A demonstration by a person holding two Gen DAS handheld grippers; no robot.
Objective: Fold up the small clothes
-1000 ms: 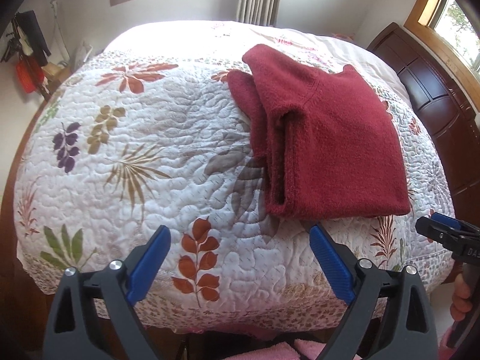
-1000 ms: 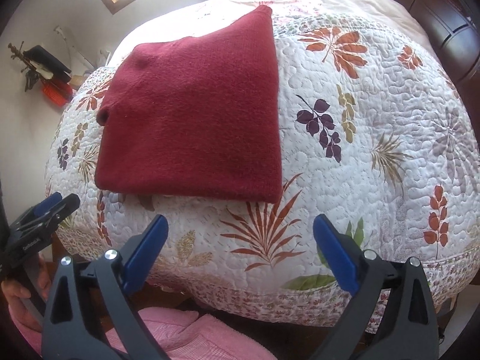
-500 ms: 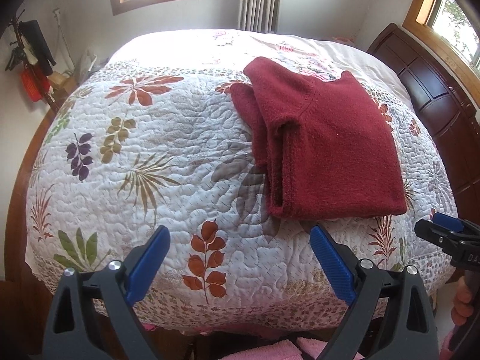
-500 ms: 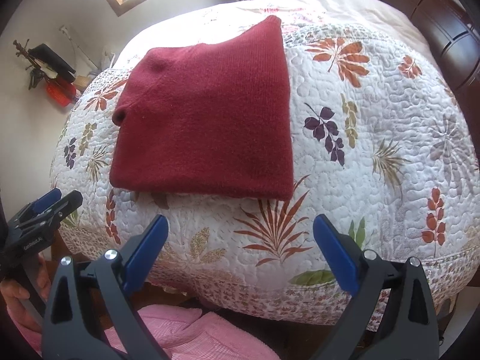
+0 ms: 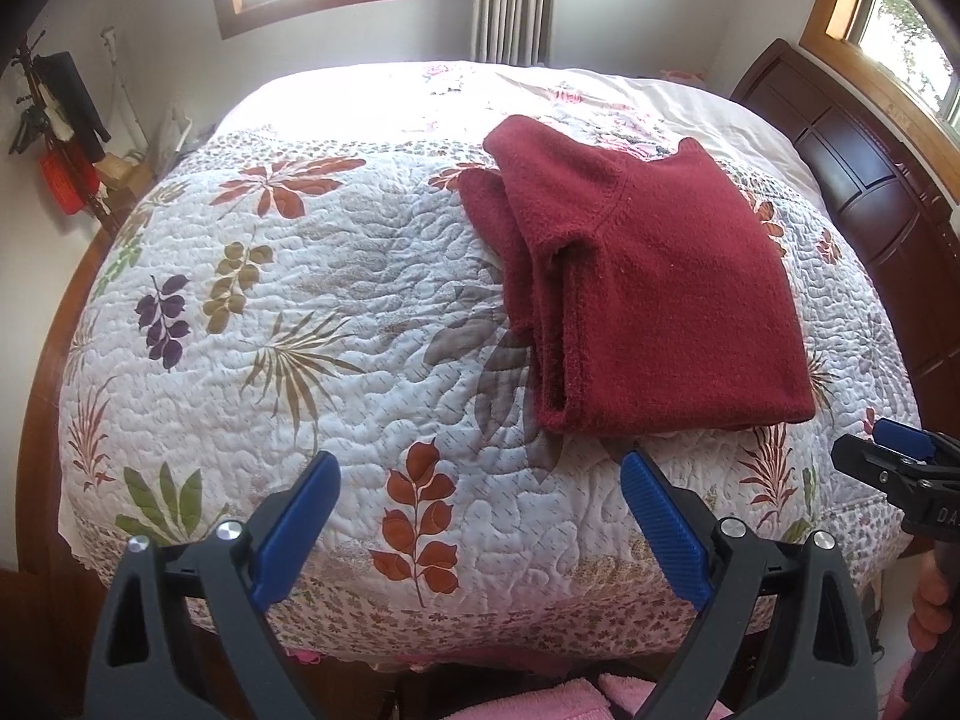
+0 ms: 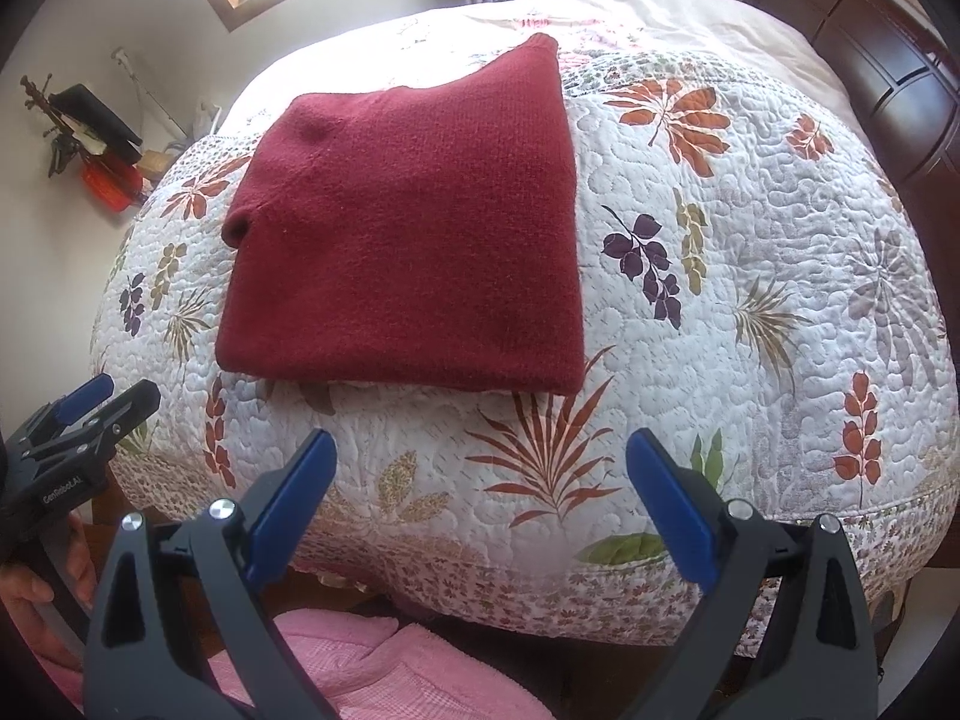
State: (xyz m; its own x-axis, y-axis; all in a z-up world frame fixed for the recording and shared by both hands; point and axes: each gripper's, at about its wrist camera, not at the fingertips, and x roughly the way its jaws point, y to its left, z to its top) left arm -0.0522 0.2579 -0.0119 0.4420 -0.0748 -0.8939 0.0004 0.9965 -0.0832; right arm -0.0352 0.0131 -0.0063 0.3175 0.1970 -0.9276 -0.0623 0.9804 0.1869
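With each hand-held gripper gaping wide and empty, I judge the folded red sweater on the bed soft, light and floppy, best pinched at its near corners.

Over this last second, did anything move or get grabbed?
Both claws drew back from the bed; the left claw and right claw stayed open and empty. Nothing was grabbed or released. The folded red sweater lay unmoved on the quilt.
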